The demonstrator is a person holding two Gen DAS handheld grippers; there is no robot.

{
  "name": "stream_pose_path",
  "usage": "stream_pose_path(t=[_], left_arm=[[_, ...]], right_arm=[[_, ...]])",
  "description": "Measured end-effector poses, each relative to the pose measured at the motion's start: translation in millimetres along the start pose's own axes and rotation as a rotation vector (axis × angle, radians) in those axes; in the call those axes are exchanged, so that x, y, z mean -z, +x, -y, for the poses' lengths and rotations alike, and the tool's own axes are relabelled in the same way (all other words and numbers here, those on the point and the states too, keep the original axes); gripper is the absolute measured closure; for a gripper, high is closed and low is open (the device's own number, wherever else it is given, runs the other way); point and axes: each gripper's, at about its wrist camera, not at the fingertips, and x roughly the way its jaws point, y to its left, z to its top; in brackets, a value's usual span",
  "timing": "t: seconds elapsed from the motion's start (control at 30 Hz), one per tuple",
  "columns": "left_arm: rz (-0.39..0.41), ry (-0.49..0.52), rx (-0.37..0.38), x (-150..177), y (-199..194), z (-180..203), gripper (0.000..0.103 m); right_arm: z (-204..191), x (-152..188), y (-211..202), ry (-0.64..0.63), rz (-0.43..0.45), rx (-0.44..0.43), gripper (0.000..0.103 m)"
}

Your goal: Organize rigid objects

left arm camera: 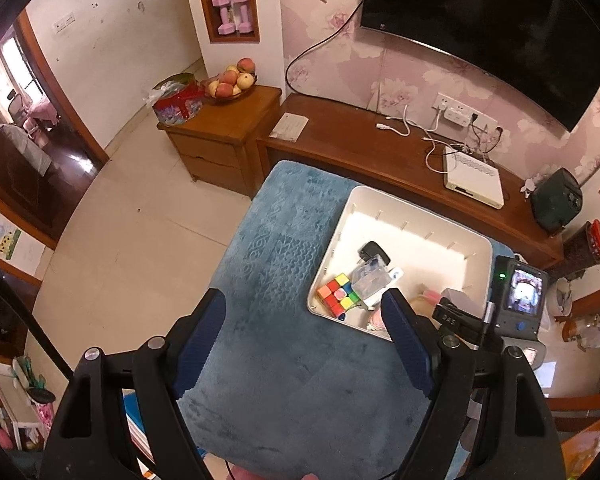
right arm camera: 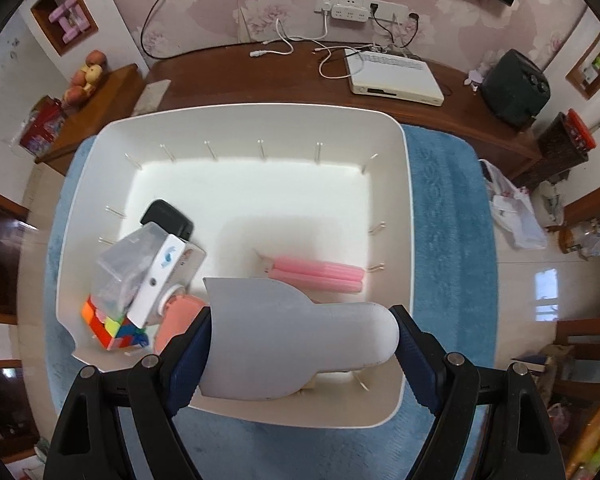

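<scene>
A white plastic bin (right arm camera: 406,200) stands on a blue mat (right arm camera: 444,216). In its left part lie a colourful puzzle cube (right arm camera: 112,328), a clear box (right arm camera: 126,266), a white device (right arm camera: 168,276) and a black charger (right arm camera: 166,216). Pink sticks (right arm camera: 316,274) lie near the middle. My right gripper (right arm camera: 302,320) is shut on a pale grey scoop-shaped plastic piece (right arm camera: 292,344), held above the bin's near edge. My left gripper (left arm camera: 304,304) is open over bare mat (left arm camera: 284,240), left of the bin (left arm camera: 420,210), with nothing between its fingers. The cube (left arm camera: 338,294) is just past its right finger.
Behind the mat runs a wooden cabinet (left arm camera: 340,140) carrying a white set-top box (left arm camera: 474,178) and loose cables. A TV (left arm camera: 480,20) hangs above it. A low wooden drawer unit (left arm camera: 220,140) with a fruit bowl (left arm camera: 230,82) stands at the left. Tiled floor (left arm camera: 140,240) lies left of the mat.
</scene>
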Motion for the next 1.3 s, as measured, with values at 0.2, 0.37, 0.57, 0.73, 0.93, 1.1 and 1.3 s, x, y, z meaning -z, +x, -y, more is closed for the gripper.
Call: stream_pose_path(t=[0.2,0.37,0.57,0.73,0.93,1.1,1.3], left_arm=[[0.019,-0.004,-0.015,6,-10,0,0.020],[0.012,0.010,0.006,12,-12,-5,0.019],[0.075,0.041,0.067,18,-13,-14,0.019],[0.137,0.076,0.180,24,-18,-35,0.019],[0.236,0.126,0.250,38,-25,-63,0.019],[0.269,0.152,0.335,50,-23,-85,0.019],[0.329,0.262,0.274,71,-17,-88,0.019]], right_arm=[[4,2,-14,0.050,0.036,-0.118,0.015],[0,12,-44,0.044,0.132,-0.168,0.002],[5,50,-98,0.080,0.326,-0.237,0.002],[9,93,-141,0.132,0.503,-0.201,0.002],[0,144,-178,0.193,0.704,-0.201,0.002],[-26,186,-198,0.176,0.823,-0.148,0.002],[-64,226,-208,0.091,0.849,-0.042,0.002]])
